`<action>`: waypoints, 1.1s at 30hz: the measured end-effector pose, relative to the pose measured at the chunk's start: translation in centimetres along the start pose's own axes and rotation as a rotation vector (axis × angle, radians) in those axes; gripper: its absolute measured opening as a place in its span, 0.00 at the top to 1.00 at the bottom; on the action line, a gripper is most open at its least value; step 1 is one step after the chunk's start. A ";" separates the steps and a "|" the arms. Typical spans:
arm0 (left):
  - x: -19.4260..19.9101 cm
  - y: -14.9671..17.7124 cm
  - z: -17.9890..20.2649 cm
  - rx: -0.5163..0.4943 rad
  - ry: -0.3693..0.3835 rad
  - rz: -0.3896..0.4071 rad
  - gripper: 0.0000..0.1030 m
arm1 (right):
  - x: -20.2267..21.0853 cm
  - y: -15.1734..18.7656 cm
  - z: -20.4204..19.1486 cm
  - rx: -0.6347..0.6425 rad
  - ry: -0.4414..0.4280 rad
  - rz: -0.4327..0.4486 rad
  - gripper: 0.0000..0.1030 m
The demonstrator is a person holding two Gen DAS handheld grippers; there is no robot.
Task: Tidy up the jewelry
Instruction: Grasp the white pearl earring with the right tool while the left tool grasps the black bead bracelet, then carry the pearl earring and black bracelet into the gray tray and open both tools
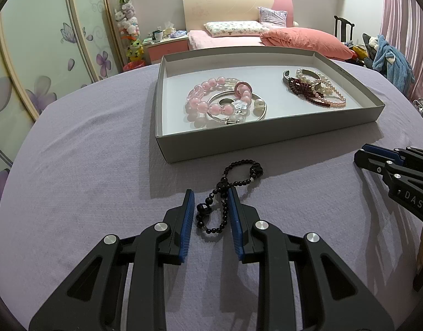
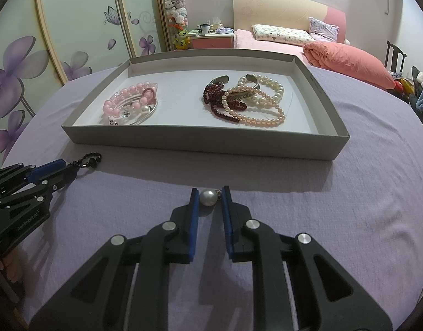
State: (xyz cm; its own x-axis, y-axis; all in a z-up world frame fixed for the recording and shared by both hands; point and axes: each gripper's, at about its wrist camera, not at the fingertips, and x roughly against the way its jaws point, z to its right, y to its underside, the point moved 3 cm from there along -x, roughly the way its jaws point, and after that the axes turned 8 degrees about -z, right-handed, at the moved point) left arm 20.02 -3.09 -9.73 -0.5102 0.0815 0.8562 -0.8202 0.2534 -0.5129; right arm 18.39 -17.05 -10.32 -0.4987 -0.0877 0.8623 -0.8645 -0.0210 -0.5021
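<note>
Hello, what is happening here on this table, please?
A person is sorting jewelry into a grey tray on a purple cloth. The left hand-held gripper is open around a black bead bracelet lying on the cloth. The right hand-held gripper is open around a single pearl. Pink beads, a silver bangle and pearl strands already lie in the tray.

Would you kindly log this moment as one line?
left claw: open around black beads | right claw: open around pearl | tray: holds bracelets
</note>
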 end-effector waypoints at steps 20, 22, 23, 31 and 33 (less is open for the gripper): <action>0.8 0.6 -0.4 0.051 0.014 0.018 0.85 | 1.2 0.6 1.7 -0.115 -0.093 0.043 0.84; 1.6 0.8 -0.6 0.067 0.026 0.039 0.85 | 2.0 0.8 1.9 -0.128 -0.097 0.074 0.84; 2.1 0.8 -0.7 0.077 0.034 0.054 0.87 | 2.8 0.8 2.0 -0.137 -0.103 0.100 0.84; 7.0 0.7 -0.2 0.131 0.053 0.236 0.96 | 8.4 0.7 0.3 -0.143 -0.121 0.315 0.84; 7.9 0.5 0.3 0.125 0.049 0.273 0.96 | 9.6 0.5 0.3 -0.131 -0.115 0.357 0.84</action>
State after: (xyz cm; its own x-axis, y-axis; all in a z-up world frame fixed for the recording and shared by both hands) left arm 15.55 -2.63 -3.27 -0.7060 0.1771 0.6857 -0.6812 0.0948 -0.7259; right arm 13.21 -18.20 -2.35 -0.7657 -0.1772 0.6183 -0.6422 0.1578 -0.7501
